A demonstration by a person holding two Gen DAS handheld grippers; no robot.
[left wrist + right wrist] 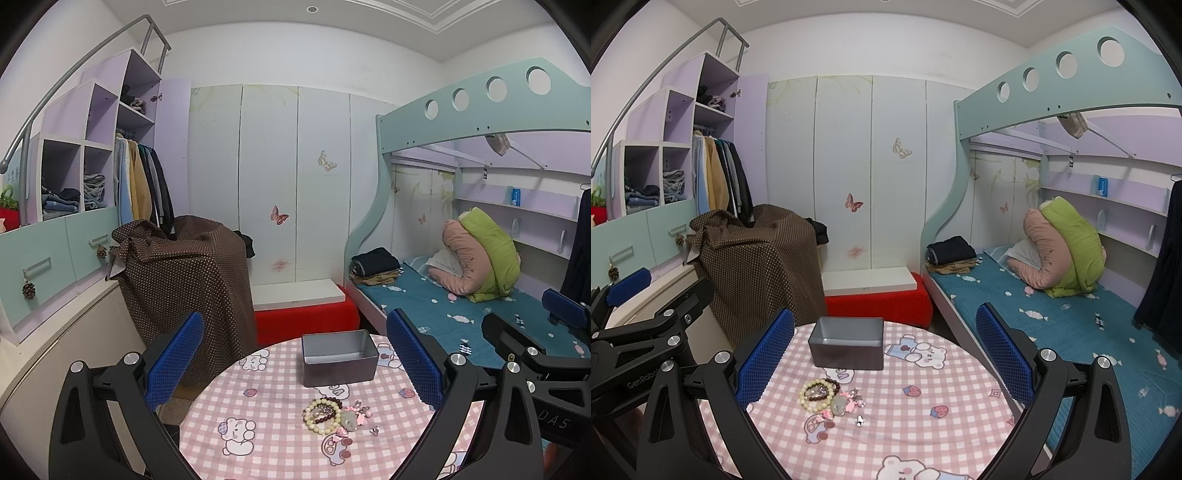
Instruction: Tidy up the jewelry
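Observation:
A pile of jewelry (334,415) lies on the round table with a pink checked cloth (266,435): pale and dark bead bracelets, a green pendant, pink charms and a small ring. It also shows in the right wrist view (829,398). Behind it stands an open grey metal box (338,356), empty, also in the right wrist view (847,347). My left gripper (295,363) is open and empty above the table, short of the jewelry. My right gripper (884,363) is open and empty, to the right of the jewelry. Each gripper shows at the edge of the other's view.
A red bench with a white board (303,306) stands behind the table. A brown dotted cloth covers furniture (181,280) at left. A bunk bed with blue bedding (461,314) is at right. White wardrobe doors (269,177) fill the back wall.

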